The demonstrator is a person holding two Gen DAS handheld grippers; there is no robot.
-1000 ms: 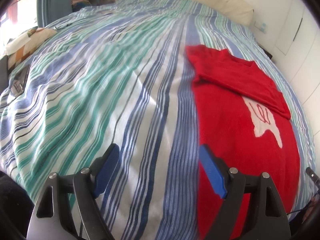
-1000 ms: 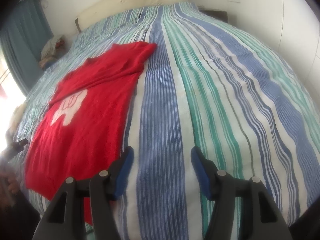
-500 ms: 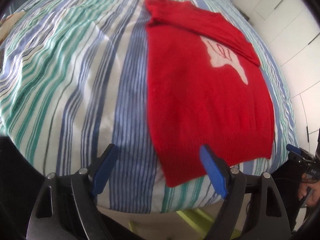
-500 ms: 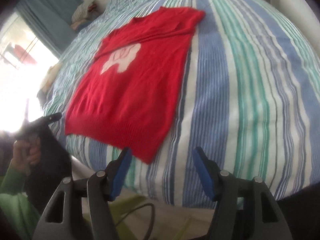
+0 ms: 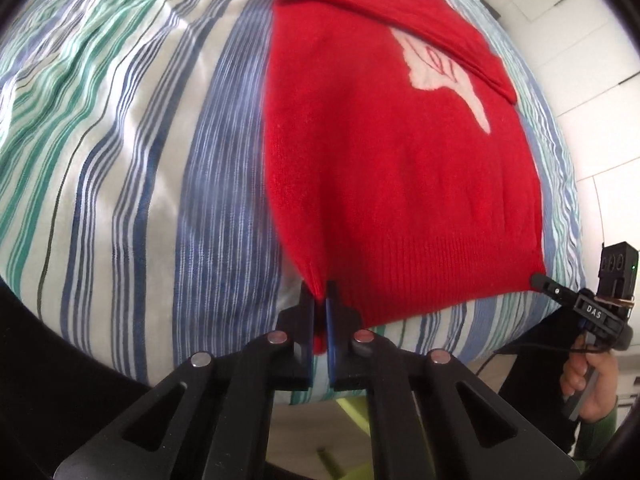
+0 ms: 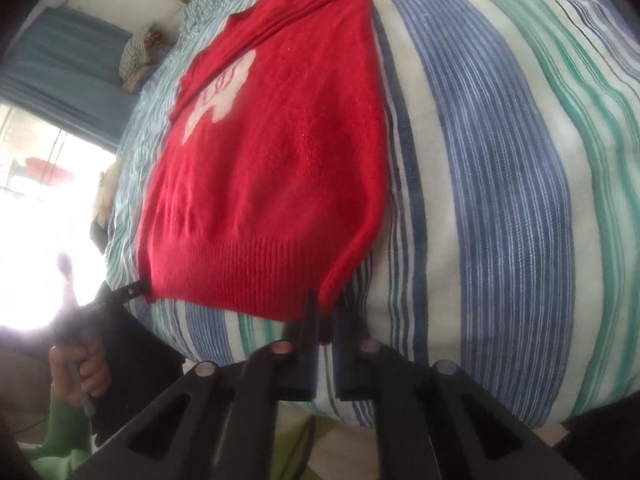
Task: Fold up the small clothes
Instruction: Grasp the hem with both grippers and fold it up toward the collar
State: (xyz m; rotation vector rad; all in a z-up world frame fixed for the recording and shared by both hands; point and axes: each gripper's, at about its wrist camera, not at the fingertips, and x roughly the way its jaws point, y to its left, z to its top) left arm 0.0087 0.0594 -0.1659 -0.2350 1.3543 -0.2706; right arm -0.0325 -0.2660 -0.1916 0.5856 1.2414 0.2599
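Observation:
A small red knit sweater (image 5: 400, 168) with a white motif lies flat on the striped bed, sleeves folded across its top. It also shows in the right wrist view (image 6: 272, 168). My left gripper (image 5: 320, 292) is shut on the sweater's near left hem corner at the bed's edge. My right gripper (image 6: 325, 304) is shut on the near right hem corner. In the left wrist view the right gripper (image 5: 540, 280) touches the far hem corner. In the right wrist view the left gripper (image 6: 138, 289) meets the other corner.
The bed cover (image 5: 140, 140) has blue, green and white stripes and drops off just below the hem. A pile of clothes (image 6: 138, 54) lies at the far side by a blue curtain. A bright window (image 6: 36, 200) is at left.
Both grippers moved down to the bed's near edge and shut on the sweater's two hem corners. They were open half a second ago.

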